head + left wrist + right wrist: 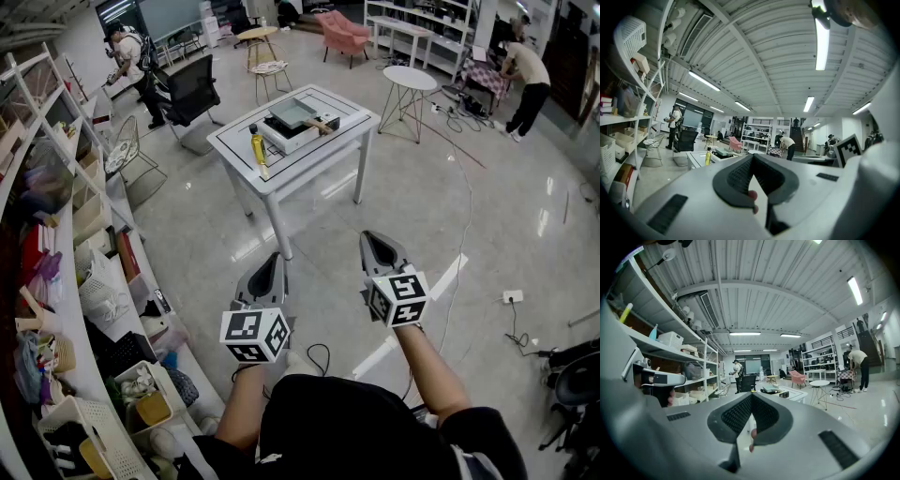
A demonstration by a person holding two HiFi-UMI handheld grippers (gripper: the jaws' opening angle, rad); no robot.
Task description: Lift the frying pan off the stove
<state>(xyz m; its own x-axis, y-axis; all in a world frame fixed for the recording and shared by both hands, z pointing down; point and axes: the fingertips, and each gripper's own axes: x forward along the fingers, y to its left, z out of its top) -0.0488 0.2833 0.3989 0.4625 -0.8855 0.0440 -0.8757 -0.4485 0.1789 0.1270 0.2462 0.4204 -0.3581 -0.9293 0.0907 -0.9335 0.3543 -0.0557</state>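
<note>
Distance leaves the frying pan [293, 112] a small grey shape on the stove [281, 138] atop the bench [236, 142]; left claw [275, 257] and right claw [367, 236], both closed empty, hang well apart from it.

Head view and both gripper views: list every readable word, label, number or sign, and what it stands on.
No text is readable anywhere.
Black-and-white marker cubes: square patterns only, no letters.
Yellow plastic bottle on the white square table: any label too small to read.
Shelf boxes and baskets: print too blurred.
</note>
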